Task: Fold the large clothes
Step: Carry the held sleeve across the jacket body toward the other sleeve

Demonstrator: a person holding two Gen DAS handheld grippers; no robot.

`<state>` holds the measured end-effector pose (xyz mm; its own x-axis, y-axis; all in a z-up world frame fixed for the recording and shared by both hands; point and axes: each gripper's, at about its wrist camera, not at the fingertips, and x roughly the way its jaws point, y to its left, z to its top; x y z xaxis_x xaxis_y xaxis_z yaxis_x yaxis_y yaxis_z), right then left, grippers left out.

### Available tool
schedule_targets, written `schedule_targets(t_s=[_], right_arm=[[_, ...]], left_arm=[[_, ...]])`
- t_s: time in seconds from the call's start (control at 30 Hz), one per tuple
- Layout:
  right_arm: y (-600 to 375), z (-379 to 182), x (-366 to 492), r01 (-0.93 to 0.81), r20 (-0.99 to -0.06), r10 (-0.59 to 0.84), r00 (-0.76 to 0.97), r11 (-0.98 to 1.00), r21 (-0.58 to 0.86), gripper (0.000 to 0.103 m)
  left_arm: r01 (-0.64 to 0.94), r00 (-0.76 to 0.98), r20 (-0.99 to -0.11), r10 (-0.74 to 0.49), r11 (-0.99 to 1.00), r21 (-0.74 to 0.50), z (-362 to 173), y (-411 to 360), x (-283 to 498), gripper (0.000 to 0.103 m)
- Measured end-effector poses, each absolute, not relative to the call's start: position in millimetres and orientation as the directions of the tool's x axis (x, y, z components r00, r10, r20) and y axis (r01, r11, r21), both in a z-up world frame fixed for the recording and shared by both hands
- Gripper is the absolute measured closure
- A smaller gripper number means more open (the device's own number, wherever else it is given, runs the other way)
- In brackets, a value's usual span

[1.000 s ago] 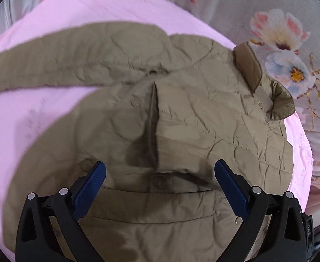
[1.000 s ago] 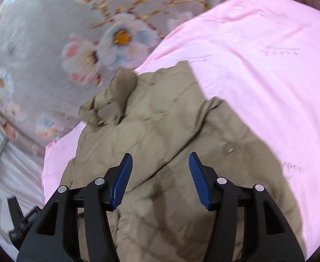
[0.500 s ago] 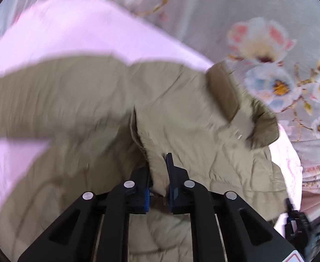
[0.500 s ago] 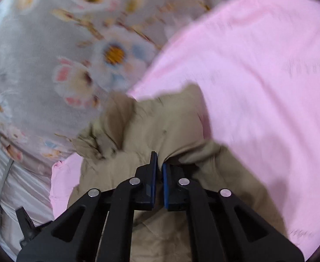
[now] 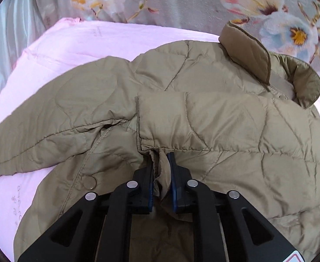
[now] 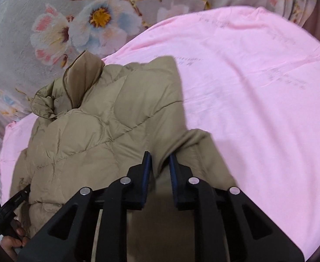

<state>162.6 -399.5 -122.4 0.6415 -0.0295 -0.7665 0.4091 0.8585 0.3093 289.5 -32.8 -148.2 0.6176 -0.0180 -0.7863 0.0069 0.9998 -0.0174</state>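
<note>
A khaki quilted jacket (image 5: 225,120) lies on a pink sheet (image 5: 72,43), collar (image 5: 247,50) at the far right and one sleeve (image 5: 50,120) stretched out to the left. My left gripper (image 5: 161,159) pinches a bunched fold of the jacket's front edge between its blue pads, and the jaws are opening slightly. In the right wrist view the jacket (image 6: 94,131) fills the left half, with its collar (image 6: 83,76) at the top. My right gripper (image 6: 160,159) holds a raised fold of its right side between the pads, jaws likewise opening.
A grey floral blanket (image 5: 181,0) borders the pink sheet at the far side, and shows too in the right wrist view (image 6: 50,21). Bare pink sheet (image 6: 247,87) spreads to the jacket's right. At the lower left the other gripper's handle (image 6: 5,214) sits in a hand (image 6: 16,238).
Both grippers went from open above the jacket to shut on folds of its fabric. The pinched fabric now stands raised and bunched, and both views have shifted over the jacket.
</note>
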Motion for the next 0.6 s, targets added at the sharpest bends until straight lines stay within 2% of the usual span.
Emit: schedule_targets(t_s=[0.1, 0.17, 0.2, 0.37, 0.5, 0.6], right_arm=[[-384.7, -89.4, 145.6, 0.390, -0.689, -0.096, 0.718, 0.876, 0.284, 0.082], [-365.4, -77.4, 153.5, 0.312, -0.667, -0.036, 0.744, 0.901, 0.300, 0.082], [-354.6, -77.4, 162.5, 0.263, -0.673, 0.022, 0.739, 0.911, 0.319, 0.082], [-306.4, -101.8, 201.9, 0.149, -0.721, 0.154, 0.676, 0.929, 0.338, 0.082], [-285.4, -134.2, 213.6, 0.156, -0.778, 0.153, 0.609, 0.939, 0.307, 0.082], [-282.9, -143.7, 210.6, 0.148, -0.776, 0.143, 0.614, 0.945, 0.291, 0.083]], left_arm=[[-0.002, 0.633, -0.774, 0.021, 1.000, 0.026, -136.5, -32.3, 280.1, 0.072], [-0.039, 0.663, -0.748, 0.029, 0.999, 0.004, -120.5, -24.5, 265.7, 0.052], [-0.060, 0.683, -0.731, 0.021, 0.998, -0.027, -111.2, -19.2, 258.7, 0.049], [-0.037, 0.717, -0.696, -0.046, 0.994, -0.104, -91.5, -33.0, 258.6, 0.046], [0.014, 0.672, -0.739, -0.053, 0.998, -0.059, -119.9, -64.4, 270.9, 0.046], [0.029, 0.639, -0.768, -0.039, 0.999, -0.027, -149.9, -75.7, 275.3, 0.046]])
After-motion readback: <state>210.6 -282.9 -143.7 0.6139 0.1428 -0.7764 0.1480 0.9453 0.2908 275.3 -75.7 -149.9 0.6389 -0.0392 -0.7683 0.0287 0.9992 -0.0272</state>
